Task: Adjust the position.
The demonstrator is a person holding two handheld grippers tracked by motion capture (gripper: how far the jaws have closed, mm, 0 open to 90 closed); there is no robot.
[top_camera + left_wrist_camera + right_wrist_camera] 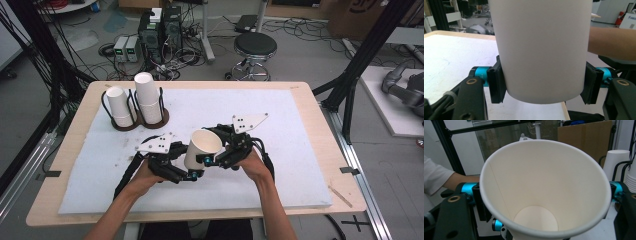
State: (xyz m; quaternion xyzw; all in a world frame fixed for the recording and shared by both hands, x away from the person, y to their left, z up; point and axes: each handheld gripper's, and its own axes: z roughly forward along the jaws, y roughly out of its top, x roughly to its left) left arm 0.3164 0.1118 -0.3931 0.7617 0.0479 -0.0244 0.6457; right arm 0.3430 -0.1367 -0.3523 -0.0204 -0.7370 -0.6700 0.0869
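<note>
Wooden table [320, 125] under white mat [280, 150]; cabled grey floor, stool [255, 47] behind. Paper cup [202, 148] held above mat centre, pinched by left gripper [192, 174] near base and right gripper [206, 160] higher up. Cup stacks [148, 97] in rack at far left.

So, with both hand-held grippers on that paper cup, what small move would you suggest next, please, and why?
Probably open the right hand-held gripper and ease it back. The paper cup is clamped low down by the left hand-held gripper too, so it needs only one grip before going anywhere.
</note>
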